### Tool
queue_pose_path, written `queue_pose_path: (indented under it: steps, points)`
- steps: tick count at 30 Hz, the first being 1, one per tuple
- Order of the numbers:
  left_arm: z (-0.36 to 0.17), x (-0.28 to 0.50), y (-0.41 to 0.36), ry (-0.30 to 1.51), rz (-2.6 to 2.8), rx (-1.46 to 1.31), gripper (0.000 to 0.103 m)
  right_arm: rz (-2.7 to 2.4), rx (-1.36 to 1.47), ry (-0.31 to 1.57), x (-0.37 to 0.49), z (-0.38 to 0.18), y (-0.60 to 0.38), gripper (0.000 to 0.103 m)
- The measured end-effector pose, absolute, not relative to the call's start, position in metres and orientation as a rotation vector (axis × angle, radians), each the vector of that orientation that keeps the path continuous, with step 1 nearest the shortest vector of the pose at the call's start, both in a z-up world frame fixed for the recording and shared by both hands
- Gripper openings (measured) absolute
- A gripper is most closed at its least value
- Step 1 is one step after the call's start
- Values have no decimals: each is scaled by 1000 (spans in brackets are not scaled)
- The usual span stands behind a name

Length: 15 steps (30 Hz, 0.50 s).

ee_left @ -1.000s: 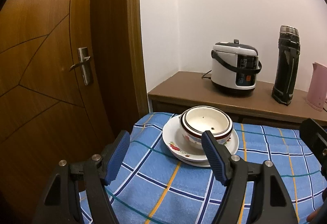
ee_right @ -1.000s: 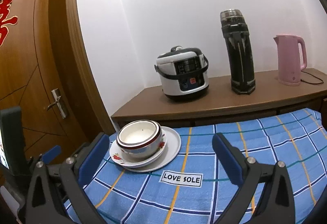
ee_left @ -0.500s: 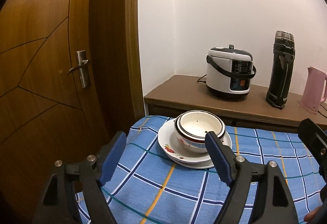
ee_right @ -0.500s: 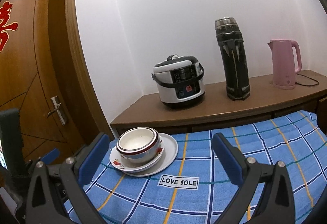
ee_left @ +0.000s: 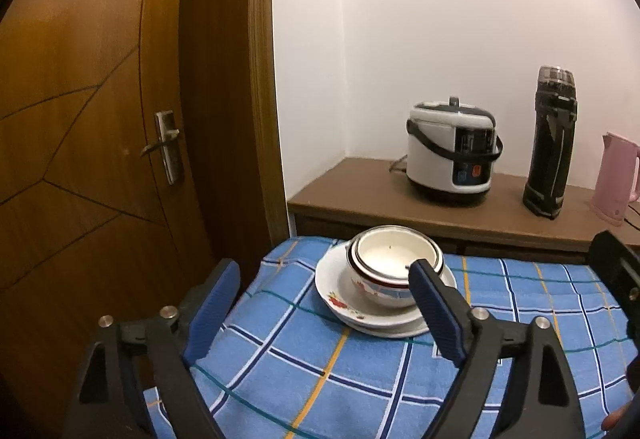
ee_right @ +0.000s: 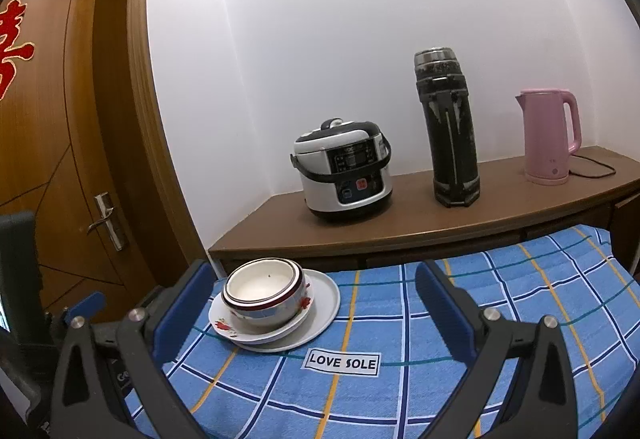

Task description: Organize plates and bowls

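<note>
Cloth covers the table. Plates stacked at far left corner, bowls nested on top: stacking looks done, nothing loose left in view. Left gripper: jaws have just been opening, now spread wide, empty; stack lies beyond the tips, apart. Right gripper: spread, empty; stack just beyond its left finger.

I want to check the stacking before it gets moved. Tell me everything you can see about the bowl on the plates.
The bowl is white and glossy, ceramic by its look, with dark red and black bands at the rim and red flowers on its side. It looks like two bowls nested together. It stands upright, empty but for a dark speck inside, on the upper of two stacked white plates at the corner of the blue checked cloth. No fingers touch it.
</note>
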<state>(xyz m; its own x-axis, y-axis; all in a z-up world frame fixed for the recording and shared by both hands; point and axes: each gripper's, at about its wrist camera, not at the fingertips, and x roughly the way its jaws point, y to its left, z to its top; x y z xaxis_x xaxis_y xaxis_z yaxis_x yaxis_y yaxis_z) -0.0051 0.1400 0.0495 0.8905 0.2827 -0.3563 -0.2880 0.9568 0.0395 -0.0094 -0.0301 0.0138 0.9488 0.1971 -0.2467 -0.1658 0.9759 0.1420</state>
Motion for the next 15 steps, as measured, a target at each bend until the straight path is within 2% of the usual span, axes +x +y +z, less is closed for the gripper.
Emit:
queue_pose_path:
  steps: [15]
  points:
    - [56,-10,134,328,308,9,90,177,122,248,-13,17,-30,103]
